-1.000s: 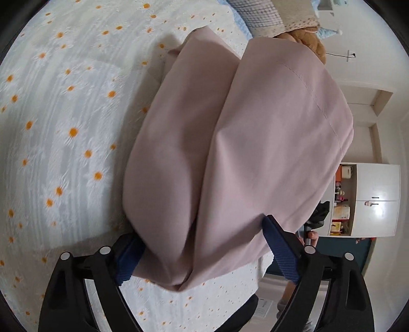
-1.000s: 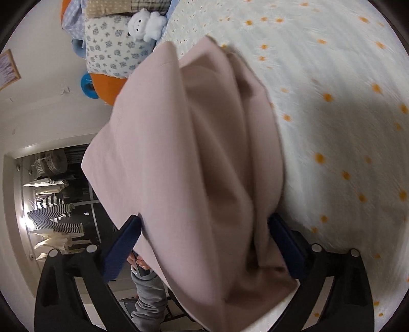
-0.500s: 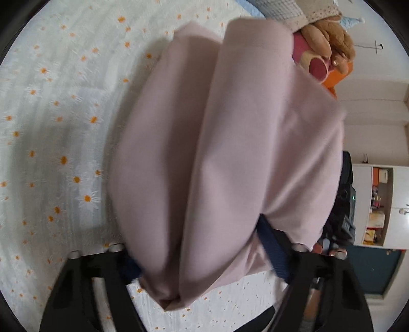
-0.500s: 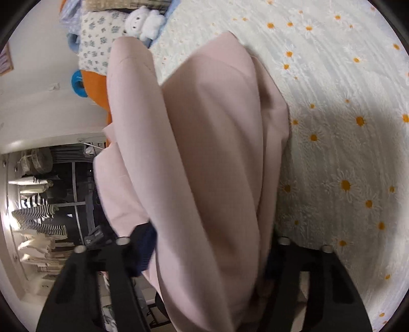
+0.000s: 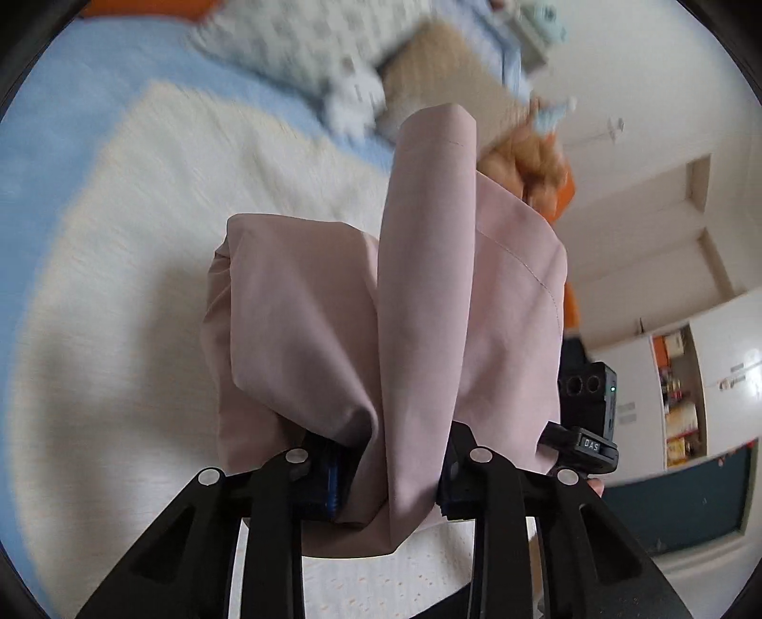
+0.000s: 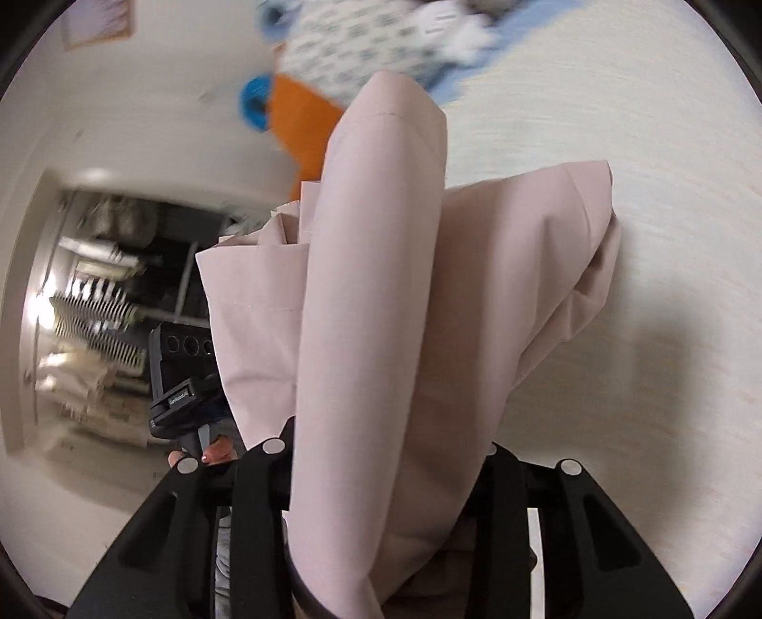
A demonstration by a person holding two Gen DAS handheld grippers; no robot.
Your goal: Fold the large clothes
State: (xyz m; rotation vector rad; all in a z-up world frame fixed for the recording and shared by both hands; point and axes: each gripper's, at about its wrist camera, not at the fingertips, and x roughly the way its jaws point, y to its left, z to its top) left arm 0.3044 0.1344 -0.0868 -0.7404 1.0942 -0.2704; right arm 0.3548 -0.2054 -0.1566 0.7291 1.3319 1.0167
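The jaws of both grippers are closing on bunched pink cloth, which sits between them in each view: the left gripper [image 5: 388, 481] pinches a thick gather of the cloth [image 5: 381, 333], and the right gripper [image 6: 381, 476] has a fat roll of the same cloth [image 6: 405, 309] wedged between its jaws. The cloth hangs from the two grippers above the bed [image 5: 119, 285], which lies blurred behind it, with pillows [image 5: 309, 43] at its far end. The largest risk, as a judgement, is that the hanging layers swing and twist, so the fold lands crooked or bunched on the bed; the uneven hem edges and loose folds suggest the layers are not aligned. A smaller risk is that a thick gather slips from jaws that are not yet fully clamped, dropping one corner. Compared with a second ago, the cloth lay draped on the daisy-print bed between wide-apart jaws; now it is lifted clear, gathered narrower, the jaws are much closer together, and each view shows the other gripper's camera beside the cloth.
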